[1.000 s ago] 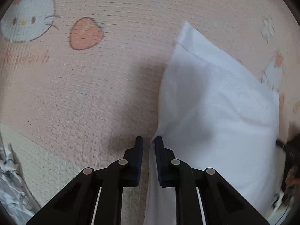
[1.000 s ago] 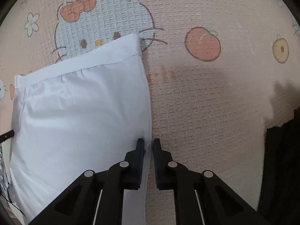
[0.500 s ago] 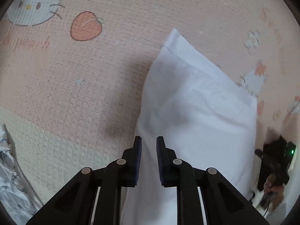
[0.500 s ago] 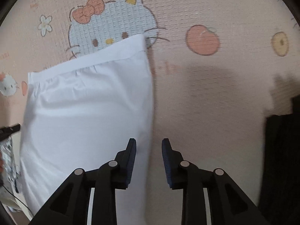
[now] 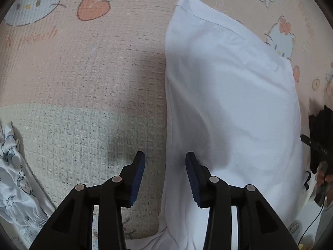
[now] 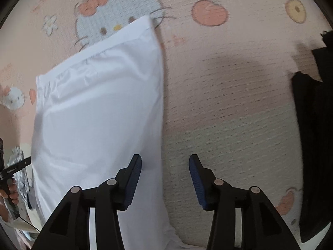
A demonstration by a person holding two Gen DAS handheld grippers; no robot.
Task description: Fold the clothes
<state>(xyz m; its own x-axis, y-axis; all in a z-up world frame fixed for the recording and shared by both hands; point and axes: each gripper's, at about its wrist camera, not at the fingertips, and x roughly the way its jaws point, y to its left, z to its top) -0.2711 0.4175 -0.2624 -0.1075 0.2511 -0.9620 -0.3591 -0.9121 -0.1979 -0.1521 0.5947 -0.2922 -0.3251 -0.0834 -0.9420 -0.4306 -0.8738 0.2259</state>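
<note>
In my left wrist view, a pale printed cloth (image 5: 12, 179) is bunched at the lower left edge of the frame. The pink cartoon-print mat (image 5: 83, 73) fills the left half, with a cat face at the upper left and a strawberry beside it. My left gripper (image 5: 165, 175) sits at bottom centre, jaws spread apart and empty; the left edge of the white folded garment (image 5: 229, 104) runs up between my two fingers. The garment lies flat, covering the centre and right of the frame. At the far right edge I see my other hand (image 5: 322, 177) with its black tool.

In my right wrist view, that garment (image 6: 100, 114) fills the left half, its top edge overlapping a cat face on the mat (image 6: 229, 104). My right gripper (image 6: 165, 177) is released too, straddling the garment's right edge. Black fabric (image 6: 314, 135) lies along the right edge.
</note>
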